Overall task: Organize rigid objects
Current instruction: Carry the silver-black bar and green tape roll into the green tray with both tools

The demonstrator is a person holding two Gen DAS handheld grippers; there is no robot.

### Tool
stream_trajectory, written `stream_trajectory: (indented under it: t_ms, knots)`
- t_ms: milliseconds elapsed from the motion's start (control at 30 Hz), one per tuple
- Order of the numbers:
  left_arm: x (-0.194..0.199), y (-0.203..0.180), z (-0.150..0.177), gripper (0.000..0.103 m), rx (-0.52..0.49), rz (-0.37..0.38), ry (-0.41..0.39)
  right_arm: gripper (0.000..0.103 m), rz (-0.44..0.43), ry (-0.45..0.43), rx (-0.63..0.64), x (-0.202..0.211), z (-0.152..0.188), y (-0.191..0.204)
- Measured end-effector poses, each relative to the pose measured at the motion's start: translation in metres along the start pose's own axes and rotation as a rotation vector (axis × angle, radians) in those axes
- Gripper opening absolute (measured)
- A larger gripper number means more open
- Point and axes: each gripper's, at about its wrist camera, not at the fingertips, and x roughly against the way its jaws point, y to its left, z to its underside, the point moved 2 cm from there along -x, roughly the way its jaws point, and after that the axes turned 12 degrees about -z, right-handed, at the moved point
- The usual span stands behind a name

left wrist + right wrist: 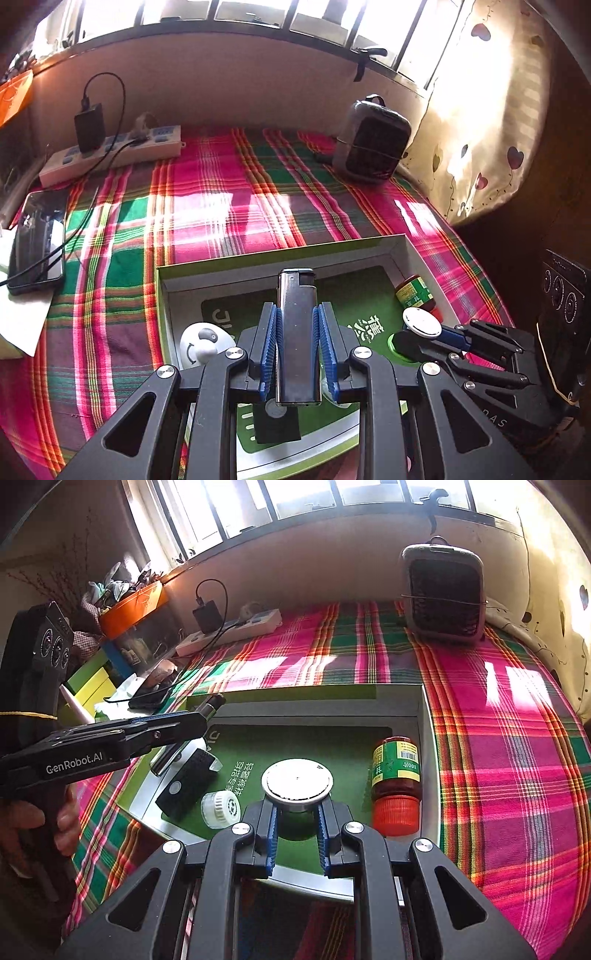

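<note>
My left gripper is shut on a silver lighter, held upright between the blue pads above the open green-lined box. In the right wrist view that left gripper comes in from the left over the box's left side. My right gripper is shut on a round silver tin with a white top, low over the box's floor. Inside the box lie a red-capped bottle with a green label, a black rectangular piece and a white ribbed cap. A white round item sits at the box's left.
The box rests on a plaid cloth. At the back stand a power strip with a black charger and a small grey heater. A phone lies on paper at the left. A curtain hangs at the right.
</note>
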Motion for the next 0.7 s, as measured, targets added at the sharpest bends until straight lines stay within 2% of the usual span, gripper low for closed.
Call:
stream_trajectory:
  t_ms: [700]
  knots:
    - [-0.035, -0.016, 0.001, 0.022, -0.041, -0.054, 0.055, 0.018, 0.034, 0.030, 0.026, -0.014, 0.004, -0.002]
